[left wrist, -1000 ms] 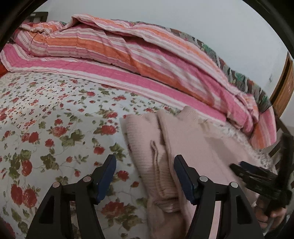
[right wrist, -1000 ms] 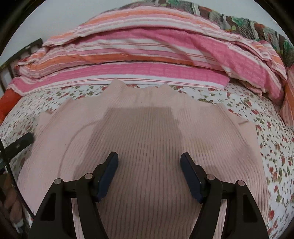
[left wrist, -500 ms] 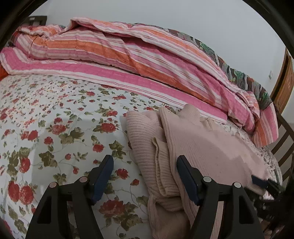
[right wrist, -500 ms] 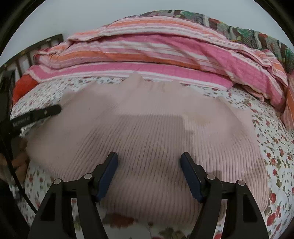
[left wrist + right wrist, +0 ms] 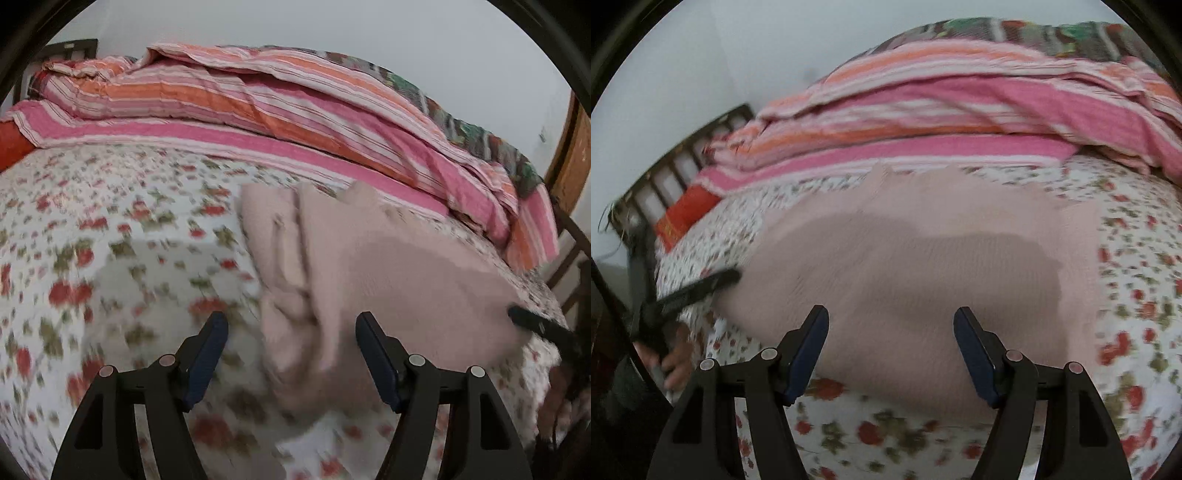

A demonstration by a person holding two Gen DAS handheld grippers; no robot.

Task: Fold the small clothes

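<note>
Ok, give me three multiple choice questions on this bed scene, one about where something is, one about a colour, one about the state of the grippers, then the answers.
1. Where does the pink knit sweater lie?
A. on the floral bedsheet
B. on top of the striped quilt
C. on a chair

2. What colour are the flowers printed on the bedsheet?
A. blue
B. red
C. yellow

3. How do the left gripper and right gripper stand?
A. both clamped on the sweater
B. only one of them clamped on the sweater
C. both open, gripping nothing

Answers:
1 A, the sweater is spread on the flowered sheet, in front of the quilt heaped along the wall.
2 B, red blooms with green leaves on white.
3 C, each wrist view shows the blue pads standing wide apart above the fabric, pressing on nothing.
</note>
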